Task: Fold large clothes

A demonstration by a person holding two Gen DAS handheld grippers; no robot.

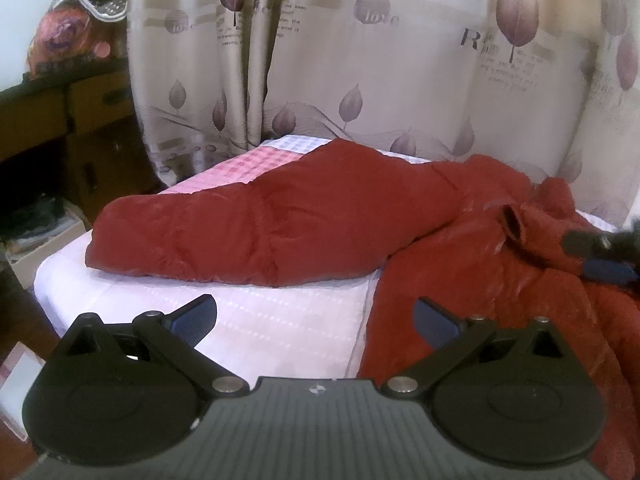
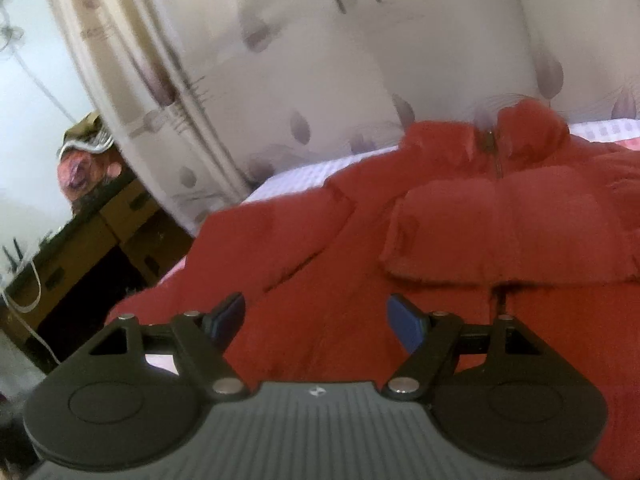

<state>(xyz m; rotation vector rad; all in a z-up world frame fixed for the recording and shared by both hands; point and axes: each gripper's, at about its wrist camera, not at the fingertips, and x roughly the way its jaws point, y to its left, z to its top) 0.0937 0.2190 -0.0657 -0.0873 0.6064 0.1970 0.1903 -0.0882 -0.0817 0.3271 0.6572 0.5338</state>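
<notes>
A large red padded jacket point(image 1: 280, 232) lies on a bed point(image 1: 280, 336) with a white and pink checked cover. One sleeve stretches left across the bed; the body bunches at the right. My left gripper point(image 1: 316, 316) is open and empty, above the bare cover just left of the jacket's body. In the right wrist view the jacket point(image 2: 460, 232) fills the middle, zipper and collar at the upper right. My right gripper point(image 2: 316, 320) is open and empty, just above the jacket's front. Its dark tip shows at the right edge of the left wrist view point(image 1: 600, 252).
A pale curtain with leaf prints point(image 1: 360, 60) hangs right behind the bed. Cardboard boxes point(image 1: 80, 120) with a floral bundle on top stand at the left, beyond the bed's left edge. Clutter lies on the floor at the lower left.
</notes>
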